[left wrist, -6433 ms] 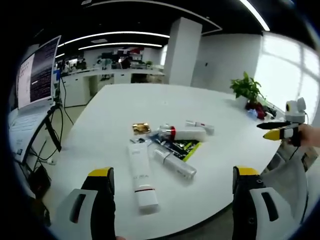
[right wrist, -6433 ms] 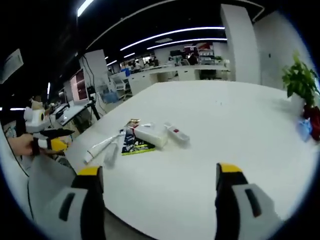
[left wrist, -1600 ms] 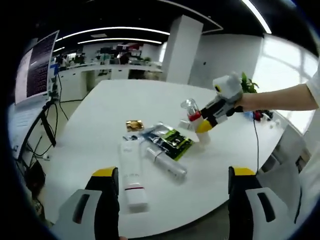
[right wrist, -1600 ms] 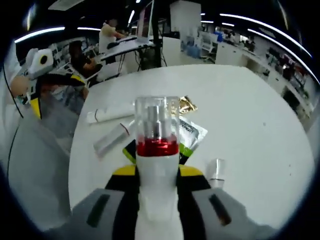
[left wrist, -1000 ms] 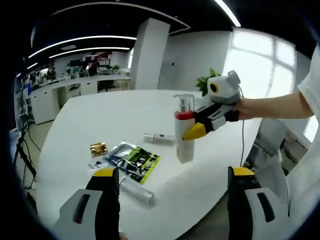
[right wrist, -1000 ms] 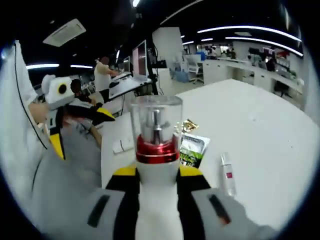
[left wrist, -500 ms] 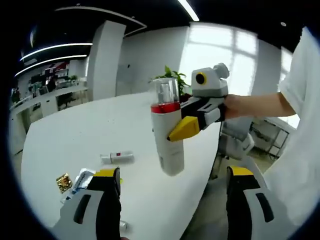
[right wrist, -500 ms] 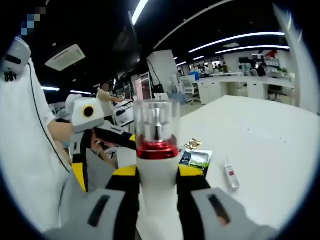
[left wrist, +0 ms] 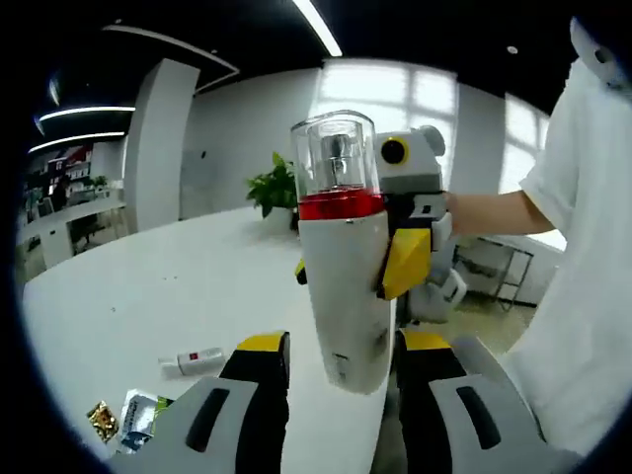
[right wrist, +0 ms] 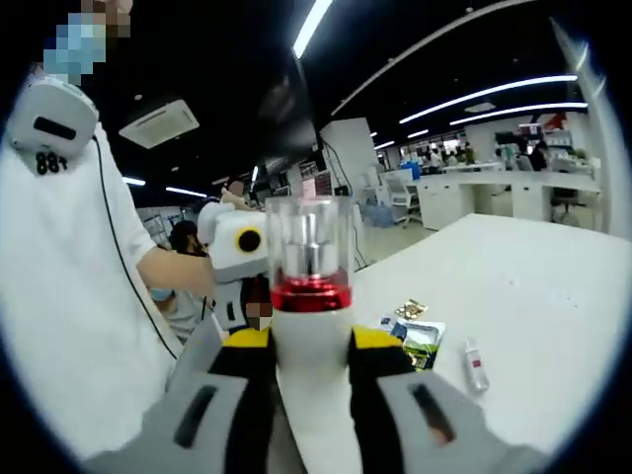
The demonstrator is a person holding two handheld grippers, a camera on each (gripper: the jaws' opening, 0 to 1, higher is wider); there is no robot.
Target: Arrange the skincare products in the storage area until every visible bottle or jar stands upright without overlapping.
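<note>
In the left gripper view, a tall white plastic pump bottle with a red collar and a clear domed cap (left wrist: 341, 247) is held up in the air, upright with a slight tilt, well above the white round table (left wrist: 148, 296). Inside the cap a silver pump head shows. The right gripper (left wrist: 400, 259), with its yellow-tipped jaws, comes in from the right and clamps the bottle's white body just under the red collar; a person's hand and a white sleeve hold it. The left gripper (left wrist: 334, 348) has its own yellow-tipped jaws standing on either side of the bottle's lower end, very close to it; whether they press on it I cannot tell. On the table at the lower left lie a small clear tube with a red label (left wrist: 195, 360), a green and black sachet (left wrist: 138, 415) and a gold foil sachet (left wrist: 100, 419), the last two partly cut off by the left jaw and the edge. A green potted plant (left wrist: 274, 190) stands at the far side.

In the right gripper view, the same bottle (right wrist: 310, 326) stands upright between the right gripper's (right wrist: 308, 351) jaws, gripped on its white body; its lower part is hidden. Behind it, the left gripper (right wrist: 237, 272) is partly hidden by the bottle. On the table (right wrist: 533, 286) to the right lie the gold sachet (right wrist: 411, 309), the green and black sachet (right wrist: 423, 341) and the small tube (right wrist: 476, 367).
</note>
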